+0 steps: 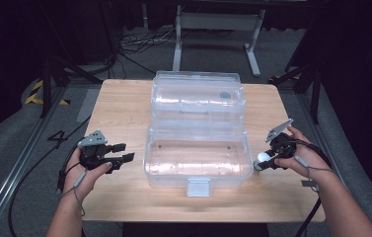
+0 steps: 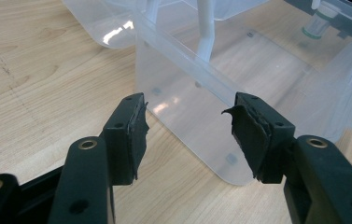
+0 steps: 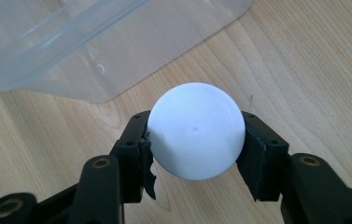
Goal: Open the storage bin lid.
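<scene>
White ball (image 3: 196, 138): was pinched between the pads of the right gripper (image 1: 262, 160), just beside the right end of the clear box (image 1: 198, 175), above the table (image 1: 119, 103).
Right gripper: jaws stood wide, closed on the ball.
Left gripper (image 2: 185, 128): jaws apart, nothing between them, facing the box's left wall.
Box: lid thrown back, tub open.
Advice: probably lift the ball over the rim, lower it inside, then release.

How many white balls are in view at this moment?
1. The white ball sits clamped between the right gripper jaws, just off the right end of the open clear plastic box on the wooden table. The box's tub looks empty, though glare could hide something.
</scene>
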`<state>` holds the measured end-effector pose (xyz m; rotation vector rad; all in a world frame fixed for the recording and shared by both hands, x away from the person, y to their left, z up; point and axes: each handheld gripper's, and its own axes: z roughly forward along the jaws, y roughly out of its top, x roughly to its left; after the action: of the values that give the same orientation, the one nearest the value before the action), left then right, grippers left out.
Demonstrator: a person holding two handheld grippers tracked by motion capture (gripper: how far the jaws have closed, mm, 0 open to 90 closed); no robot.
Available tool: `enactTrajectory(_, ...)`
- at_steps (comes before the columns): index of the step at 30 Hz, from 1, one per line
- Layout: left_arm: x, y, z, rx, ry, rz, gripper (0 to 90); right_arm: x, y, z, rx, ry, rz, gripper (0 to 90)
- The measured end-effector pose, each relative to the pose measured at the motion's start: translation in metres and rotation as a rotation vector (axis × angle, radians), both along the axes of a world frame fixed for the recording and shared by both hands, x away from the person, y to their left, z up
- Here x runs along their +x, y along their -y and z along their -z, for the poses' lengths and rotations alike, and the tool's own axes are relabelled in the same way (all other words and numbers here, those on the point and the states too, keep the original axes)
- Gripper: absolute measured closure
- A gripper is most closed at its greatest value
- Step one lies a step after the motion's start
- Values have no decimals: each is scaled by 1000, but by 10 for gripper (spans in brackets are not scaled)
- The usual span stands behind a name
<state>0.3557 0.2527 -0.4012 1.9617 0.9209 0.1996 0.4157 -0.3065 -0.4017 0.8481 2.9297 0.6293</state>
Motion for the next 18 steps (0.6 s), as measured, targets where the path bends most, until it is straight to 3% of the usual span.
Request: enactTrajectory(18, 0, -1, 0, -4, 1, -5, 455, -3, 5, -25, 43, 13, -2, 501)
